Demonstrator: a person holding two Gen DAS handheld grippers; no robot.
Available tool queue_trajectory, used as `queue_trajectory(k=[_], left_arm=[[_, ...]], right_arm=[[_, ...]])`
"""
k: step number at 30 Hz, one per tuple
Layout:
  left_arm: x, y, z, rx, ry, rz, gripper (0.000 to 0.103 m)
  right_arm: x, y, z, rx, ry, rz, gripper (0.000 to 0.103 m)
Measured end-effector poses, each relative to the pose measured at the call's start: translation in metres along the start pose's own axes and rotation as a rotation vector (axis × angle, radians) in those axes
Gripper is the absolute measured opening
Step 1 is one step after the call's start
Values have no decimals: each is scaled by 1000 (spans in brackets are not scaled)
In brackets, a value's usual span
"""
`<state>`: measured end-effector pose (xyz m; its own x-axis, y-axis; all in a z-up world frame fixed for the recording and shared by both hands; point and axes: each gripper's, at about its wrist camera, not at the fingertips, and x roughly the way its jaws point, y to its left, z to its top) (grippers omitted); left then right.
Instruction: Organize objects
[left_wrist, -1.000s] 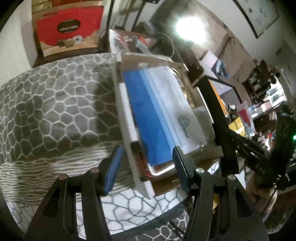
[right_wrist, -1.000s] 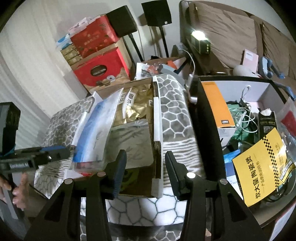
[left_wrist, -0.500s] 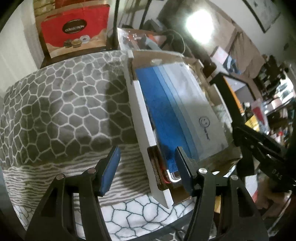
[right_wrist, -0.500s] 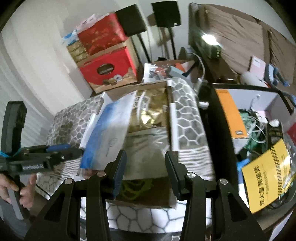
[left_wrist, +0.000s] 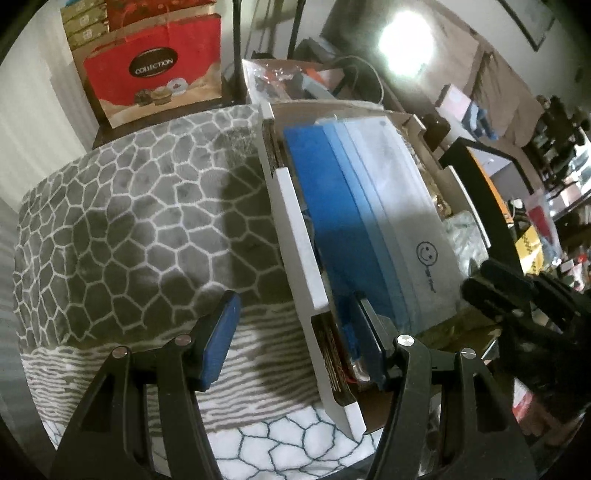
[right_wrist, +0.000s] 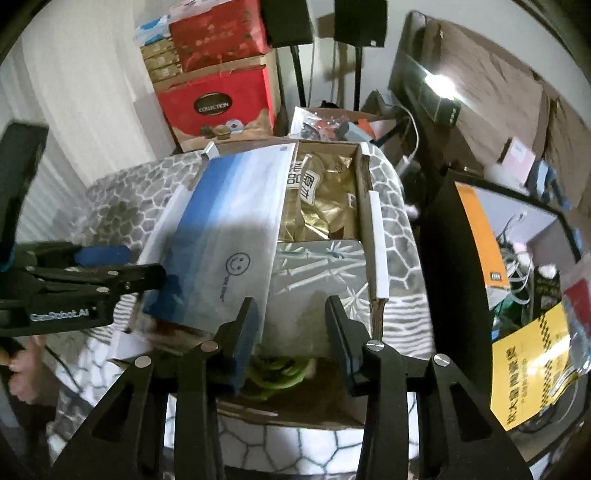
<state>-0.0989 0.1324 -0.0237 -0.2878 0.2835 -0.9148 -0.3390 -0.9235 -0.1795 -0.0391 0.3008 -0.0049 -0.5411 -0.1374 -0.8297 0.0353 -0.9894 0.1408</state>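
Beneath both of your grippers lies a grey honeycomb-patterned blanket (left_wrist: 129, 229) carrying an open cardboard box (right_wrist: 364, 192). Your left gripper (left_wrist: 295, 334) stands half open, straddling the box's near white-edged wall: one finger outside over the blanket, the other inside against the blue-and-white smiley pouch (left_wrist: 369, 206); the pads do not press it. Only the left view shows the wall's layered cardboard edge. Your right gripper (right_wrist: 293, 338) is partly open, its jaws having just narrowed, with nothing gripped. Beyond its fingertips only the right view shows the bamboo-print pouch (right_wrist: 321, 273), the gold foil packet (right_wrist: 325, 199) and a green coil (right_wrist: 277, 373) between the fingers. The smiley pouch leans beyond the left-hand finger.
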Motion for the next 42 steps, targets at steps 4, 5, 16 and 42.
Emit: queue_trajectory(k=[4, 5, 16, 42], left_arm=[[-8, 8, 5, -21, -19, -15, 58], [-9, 9, 7, -28, -23, -16, 58], [17, 17, 51, -78, 16, 9, 58], [60, 28, 83, -201, 80, 0, 43]], right_arm=[[-31, -21, 2, 48, -77, -9, 36], [-35, -26, 1, 59, -79, -12, 36], [-31, -67, -34, 200, -11, -9, 37], [-30, -70, -70, 485, 13, 227, 47]])
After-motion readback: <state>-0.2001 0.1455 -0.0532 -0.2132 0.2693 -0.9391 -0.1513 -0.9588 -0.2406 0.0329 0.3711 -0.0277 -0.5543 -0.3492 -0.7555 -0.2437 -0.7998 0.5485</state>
